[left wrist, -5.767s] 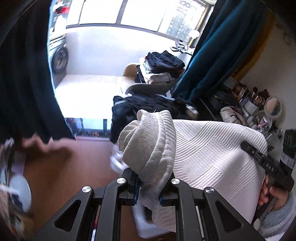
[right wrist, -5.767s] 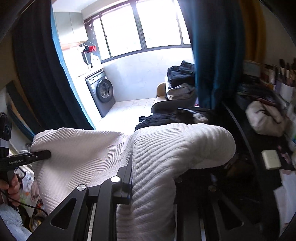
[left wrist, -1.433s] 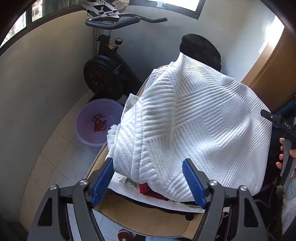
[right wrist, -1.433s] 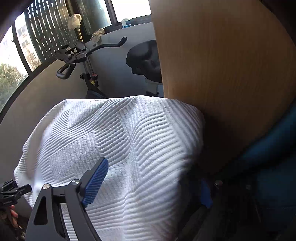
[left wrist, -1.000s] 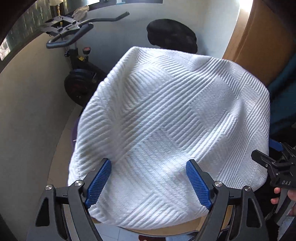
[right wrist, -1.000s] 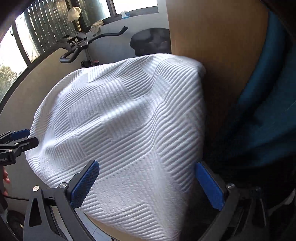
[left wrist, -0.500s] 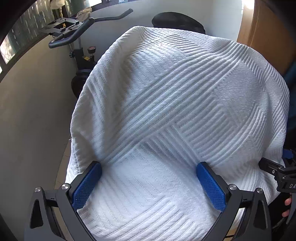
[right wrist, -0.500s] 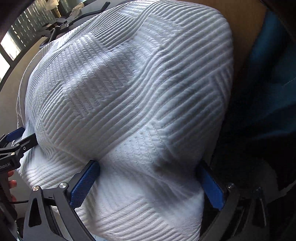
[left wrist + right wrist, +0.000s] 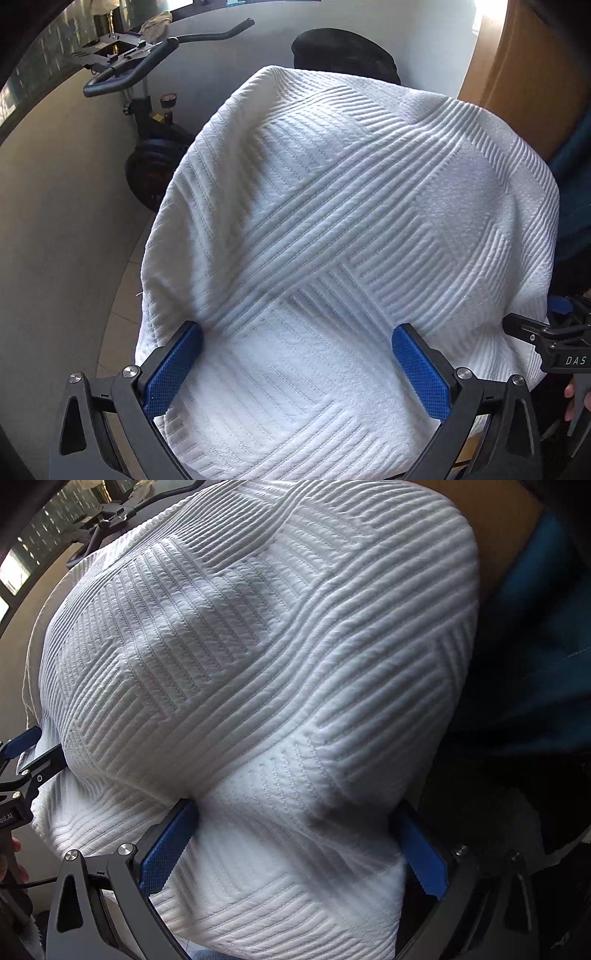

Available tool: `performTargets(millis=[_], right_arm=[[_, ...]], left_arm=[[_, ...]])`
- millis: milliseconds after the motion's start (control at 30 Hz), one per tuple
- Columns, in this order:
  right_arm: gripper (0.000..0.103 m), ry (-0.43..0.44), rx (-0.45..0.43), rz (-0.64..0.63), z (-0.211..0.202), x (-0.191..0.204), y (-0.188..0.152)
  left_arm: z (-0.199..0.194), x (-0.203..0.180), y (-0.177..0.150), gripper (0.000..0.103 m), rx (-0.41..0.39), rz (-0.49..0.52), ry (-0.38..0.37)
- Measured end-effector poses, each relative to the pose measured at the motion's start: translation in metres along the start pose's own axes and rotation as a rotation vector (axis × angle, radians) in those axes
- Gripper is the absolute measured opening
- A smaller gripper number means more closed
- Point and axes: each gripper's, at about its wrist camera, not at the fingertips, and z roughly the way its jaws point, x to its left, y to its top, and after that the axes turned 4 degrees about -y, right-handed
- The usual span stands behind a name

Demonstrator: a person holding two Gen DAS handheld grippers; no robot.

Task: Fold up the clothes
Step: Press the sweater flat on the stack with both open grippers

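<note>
Two grippers stand with jaws spread wide over one folded white textured cloth [image 9: 351,229], which lies mounded on a pile; what carries the pile is hidden beneath it. The left gripper [image 9: 297,363] has just been opening, and the cloth lies between its blue pads [image 9: 171,365] without being pinched. The right gripper [image 9: 293,843] is likewise spread, its pads set against the bulging cloth on either side with no clamping visible.

Step in hand, as judged: the folded piece has been set down and let go, so this fold appears finished. The next move calls for lifting both grippers straight off the cloth so that no pad drags a layer open, then reaching for another garment.

Edges and room:
- Left: the cloth's edge drops toward a grey wall [image 9: 55,221], with an exercise bike [image 9: 147,122] beyond. Some room is open there.
- Right: a wooden panel [image 9: 517,81] and a dark blue curtain [image 9: 535,627] stand close beside the cloth. Room is tight.
- Near side: the cloth's lower hem sits under the gripper frames in both views.
</note>
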Motion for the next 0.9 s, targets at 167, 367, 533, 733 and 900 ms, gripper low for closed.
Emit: performTargets(millis=[167, 367, 533, 733, 900], right_arm=[[0.103, -0.009, -0.028, -0.010, 0.007, 0.015, -0.011], [0.103, 0.047, -0.037, 0.040, 0.039, 0.020, -0.019], [0.103, 0.065, -0.023, 0.033, 0.044, 0.027, -0.022], [0.103, 0.064, -0.012, 0.050, 0.048, 0.039, -0.026], [0.103, 0.063, -0.004, 0.045, 0.049, 0.051, -0.033]], left_arm=[[0.023, -0.011, -0.014, 0.103, 0.036, 0.046, 0.022], [0.027, -0.009, -0.037, 0.103, -0.039, 0.054, 0.028], [0.022, 0.007, -0.057, 0.103, -0.056, 0.035, -0.010], [0.016, 0.002, -0.022, 0.103, -0.037, 0.050, -0.021], [0.014, 0.007, -0.013, 0.103, 0.015, 0.047, -0.013]])
